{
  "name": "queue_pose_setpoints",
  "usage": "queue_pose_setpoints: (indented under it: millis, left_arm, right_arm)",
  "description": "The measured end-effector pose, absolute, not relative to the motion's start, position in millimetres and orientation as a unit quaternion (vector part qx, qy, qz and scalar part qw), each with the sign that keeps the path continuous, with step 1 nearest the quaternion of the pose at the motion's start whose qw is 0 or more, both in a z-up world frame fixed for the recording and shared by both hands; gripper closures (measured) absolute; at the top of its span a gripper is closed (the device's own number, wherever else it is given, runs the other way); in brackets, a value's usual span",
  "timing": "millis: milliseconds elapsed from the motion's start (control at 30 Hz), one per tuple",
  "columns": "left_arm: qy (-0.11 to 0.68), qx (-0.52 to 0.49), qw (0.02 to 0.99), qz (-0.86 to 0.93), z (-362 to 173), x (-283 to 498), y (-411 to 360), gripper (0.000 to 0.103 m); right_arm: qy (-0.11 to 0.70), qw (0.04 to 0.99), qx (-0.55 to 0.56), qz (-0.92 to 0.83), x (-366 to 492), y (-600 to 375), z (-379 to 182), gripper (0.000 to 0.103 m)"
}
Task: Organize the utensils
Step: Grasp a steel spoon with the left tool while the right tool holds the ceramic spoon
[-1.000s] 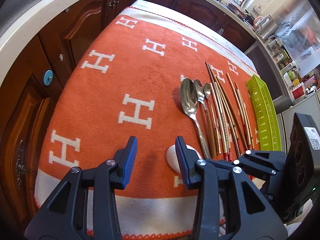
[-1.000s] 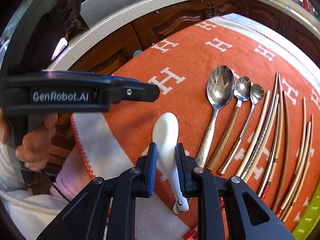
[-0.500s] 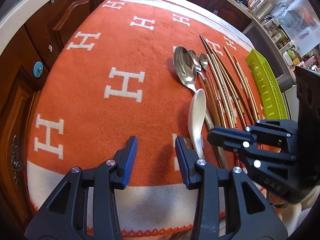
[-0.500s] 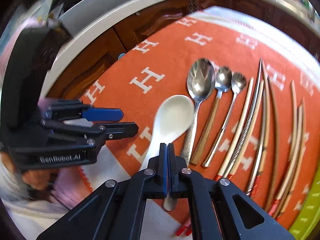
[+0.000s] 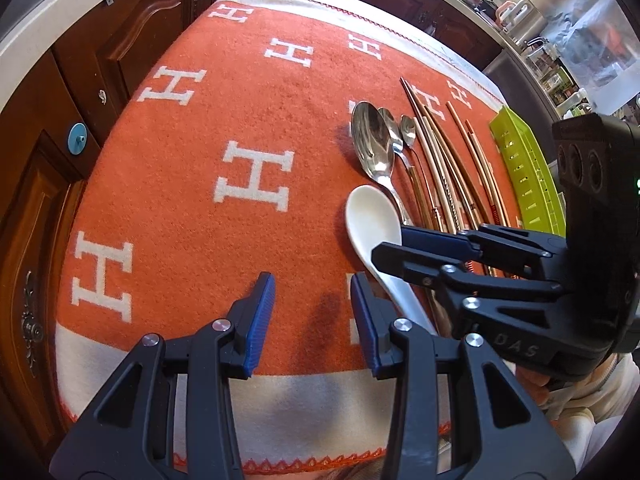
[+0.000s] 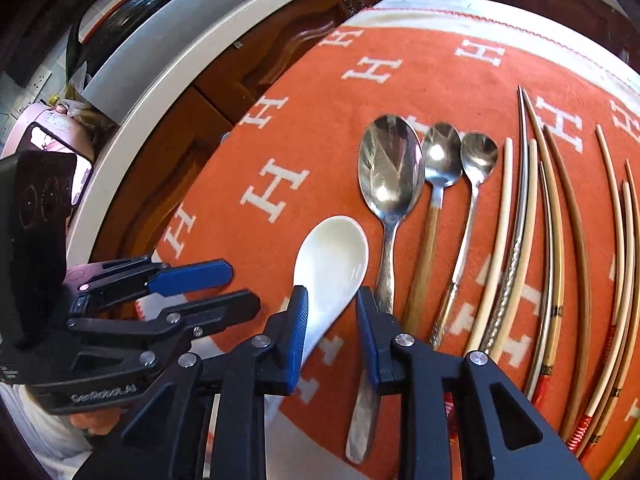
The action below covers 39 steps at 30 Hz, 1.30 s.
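Note:
A white ceramic spoon [image 6: 330, 256] lies bowl-up on the orange blanket, left of a row of three metal spoons [image 6: 390, 184] and several chopsticks [image 6: 556, 216]. My right gripper [image 6: 332, 312] is open, its jaws either side of the white spoon's handle without gripping it. In the left wrist view the white spoon [image 5: 372, 222] lies beside the right gripper [image 5: 404, 246]. My left gripper [image 5: 312, 312] is open and empty above the blanket's near edge, left of the spoon handle.
A lime-green slotted tray [image 5: 528, 172] lies at the right edge of the orange blanket [image 5: 248, 100]. Dark wooden cabinets [image 5: 44, 160] stand beyond the table's left side. The left gripper also shows in the right wrist view [image 6: 208, 280].
My right gripper was shut on the white spoon's handle half a second ago and has opened; the spoon now lies beside the large metal spoon. The left gripper stayed open.

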<state>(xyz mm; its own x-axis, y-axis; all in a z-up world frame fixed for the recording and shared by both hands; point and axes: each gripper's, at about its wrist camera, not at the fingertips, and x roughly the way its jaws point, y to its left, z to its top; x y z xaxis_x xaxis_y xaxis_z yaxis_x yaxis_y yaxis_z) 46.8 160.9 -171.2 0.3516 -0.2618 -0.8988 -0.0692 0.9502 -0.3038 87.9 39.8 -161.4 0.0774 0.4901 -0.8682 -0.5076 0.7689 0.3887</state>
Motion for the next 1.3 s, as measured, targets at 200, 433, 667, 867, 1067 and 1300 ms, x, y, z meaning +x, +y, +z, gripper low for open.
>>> queue_pose_setpoints:
  millis: [200,433,667,867,1067,1300]
  left_arm:
    - [0.564,-0.151,0.81,-0.057,-170,47,167,0.067]
    - [0.559,-0.158,0.812,-0.058,-169,50,170,0.067]
    - [0.547,-0.147,0.821,-0.071,-159,61,163,0.067]
    - [0.52,-0.136,0.838,-0.089,-156,96,149,0.067]
    - [0.497,-0.116,0.856,-0.09,-173,130,140,0.067]
    - [0.468,-0.099,0.871,-0.113,-188,143,128,0.071]
  right_arm:
    - [0.537,0.769,-0.087,0.335,69,60,-160,0.076]
    - [0.498,0.779,-0.122,0.36,50,70,-158,0.095]
    - [0.514,0.778,-0.059,0.356,55,38,-146,0.096]
    - [0.512,0.802,0.012,0.308,76,-20,-122,0.096]
    - [0.505,0.818,0.05,0.272,88,-63,-112,0.096]
    - [0.512,0.819,0.071,0.248,86,-102,-114,0.096]
